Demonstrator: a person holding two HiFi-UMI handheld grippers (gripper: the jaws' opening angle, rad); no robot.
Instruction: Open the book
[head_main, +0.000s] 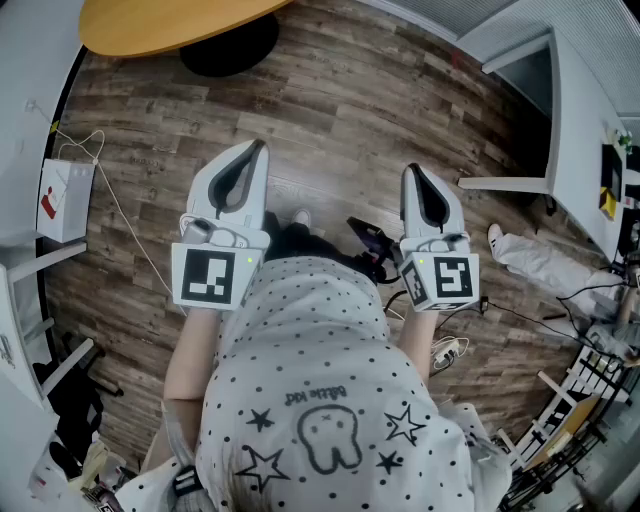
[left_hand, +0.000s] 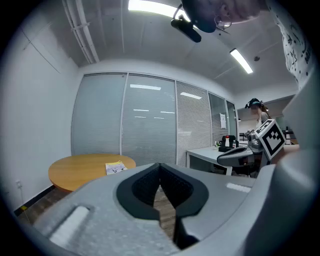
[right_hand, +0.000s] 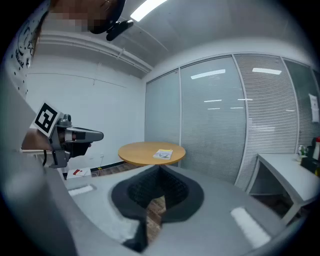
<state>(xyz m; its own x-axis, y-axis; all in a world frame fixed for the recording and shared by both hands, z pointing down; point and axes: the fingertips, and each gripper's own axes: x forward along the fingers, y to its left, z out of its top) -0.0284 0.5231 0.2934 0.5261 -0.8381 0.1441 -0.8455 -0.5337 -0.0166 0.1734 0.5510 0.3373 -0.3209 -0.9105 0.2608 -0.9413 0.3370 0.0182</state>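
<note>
The book (left_hand: 115, 168), thin with a yellow and white cover, lies shut on a round wooden table (left_hand: 82, 170) across the room. The right gripper view shows the same book (right_hand: 163, 154) on that table (right_hand: 145, 152). In the head view only the table's edge (head_main: 160, 30) shows at the top, without the book. My left gripper (head_main: 257, 150) and right gripper (head_main: 412, 172) are held level side by side over the wooden floor, far from the table. The left gripper (left_hand: 160, 165) has its jaws together with nothing between them. The right gripper (right_hand: 160, 168) also has its tips meeting, empty.
A white desk (head_main: 575, 110) stands at the right, with another person's leg (head_main: 540, 262) beside it. A white paper bag (head_main: 62, 200) and cables lie on the floor at the left. Glass partitions with blinds (right_hand: 260, 125) rise behind the table.
</note>
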